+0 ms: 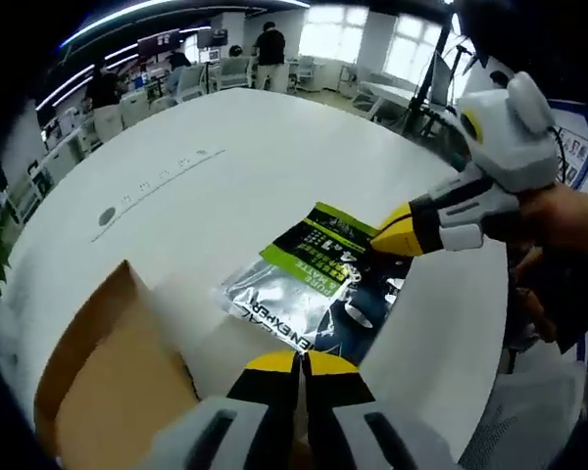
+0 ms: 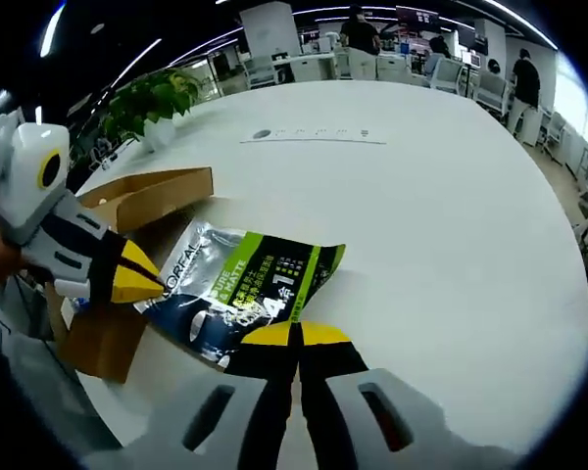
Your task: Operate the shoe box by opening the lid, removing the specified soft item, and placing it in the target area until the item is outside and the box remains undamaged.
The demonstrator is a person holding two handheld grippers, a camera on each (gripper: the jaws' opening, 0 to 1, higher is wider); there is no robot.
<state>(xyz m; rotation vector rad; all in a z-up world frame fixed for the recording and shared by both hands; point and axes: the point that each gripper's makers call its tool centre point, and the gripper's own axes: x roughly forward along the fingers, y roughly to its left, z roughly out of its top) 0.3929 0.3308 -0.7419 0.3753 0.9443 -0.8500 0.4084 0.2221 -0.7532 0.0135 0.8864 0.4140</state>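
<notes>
1. Both my pairs of jaws sit closed, yellow tips together. My left gripper (image 1: 296, 360) has nothing between its tips and sits just short of the packet's near edge.
2. My right gripper (image 2: 296, 335) has its tips on the near edge of the soft packet (image 2: 245, 289); I think they pinch that edge, though the contact is hard to make out.
3. In the left gripper view the packet (image 1: 314, 279) lies flat on the white table (image 1: 225, 147), at about 12 o'clock from my left tips, outside the box. It is a glossy pouch, green and black with silver.
4. My right gripper (image 1: 387, 238) enters that view from 3 o'clock, its yellow tip on the packet's far green edge, a hand (image 1: 568, 220) behind it.
5. The cardboard shoe box (image 1: 98, 382) stands open at 9 o'clock, just beside the packet.
6. In the right gripper view the box (image 2: 137, 201) lies at 10 o'clock, with my left gripper (image 2: 147, 279) in front of it, tips closed at the packet's left end.
7. A potted plant (image 2: 152, 98) stands at the table's far edge.
</notes>
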